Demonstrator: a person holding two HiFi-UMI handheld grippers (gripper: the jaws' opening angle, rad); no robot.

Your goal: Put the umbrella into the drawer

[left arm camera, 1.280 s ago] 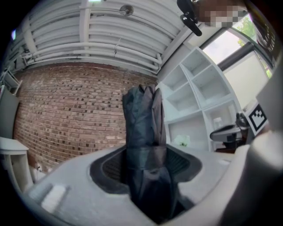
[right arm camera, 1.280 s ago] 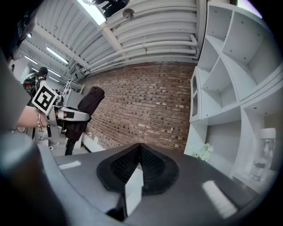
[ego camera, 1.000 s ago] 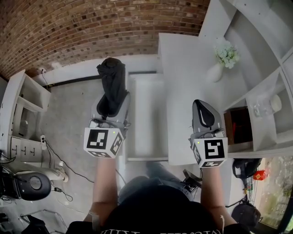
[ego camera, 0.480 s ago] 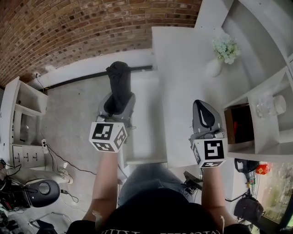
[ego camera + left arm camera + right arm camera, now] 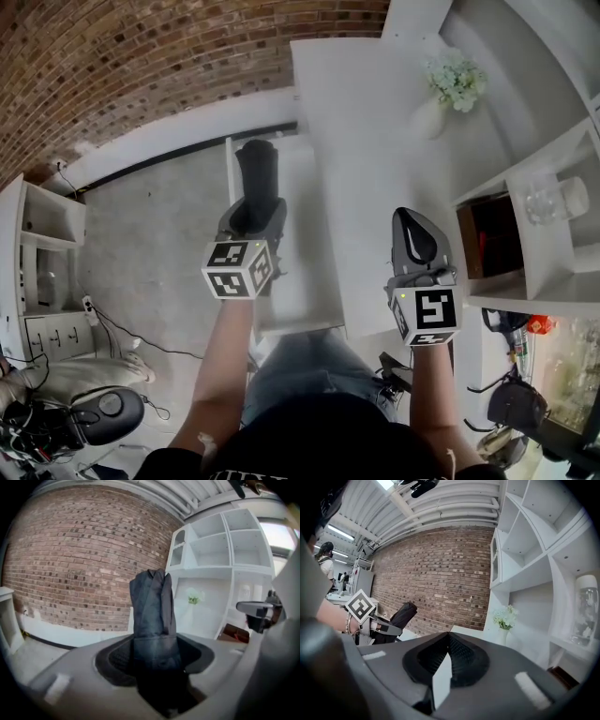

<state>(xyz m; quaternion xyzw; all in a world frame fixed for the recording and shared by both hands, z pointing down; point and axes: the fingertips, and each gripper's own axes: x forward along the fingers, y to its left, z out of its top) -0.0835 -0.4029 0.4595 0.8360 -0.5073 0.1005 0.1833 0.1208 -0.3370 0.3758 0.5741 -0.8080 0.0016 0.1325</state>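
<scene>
A folded black umbrella (image 5: pixel 258 173) sticks out forward from my left gripper (image 5: pixel 255 214), which is shut on its lower part. It hangs over the left side of the open white drawer (image 5: pixel 309 272). In the left gripper view the umbrella (image 5: pixel 152 606) rises between the jaws of that gripper (image 5: pixel 154 654), pressed on both sides. My right gripper (image 5: pixel 415 217) hovers over the white cabinet top (image 5: pixel 366 141) to the right of the drawer, jaws shut with nothing between them (image 5: pixel 447 637). The right gripper view shows the umbrella (image 5: pixel 401 616) off to the left.
A white vase of flowers (image 5: pixel 448 92) stands at the back of the cabinet top. White shelving on the right holds a glass jar (image 5: pixel 548 202) and a reddish-brown box (image 5: pixel 487 248). A brick wall (image 5: pixel 141 66) lies behind; a low white shelf (image 5: pixel 47 225) stands left.
My left gripper has carried the umbrella down and to the right, from beside the drawer's left edge to over the drawer. The right gripper has hardly shifted.
</scene>
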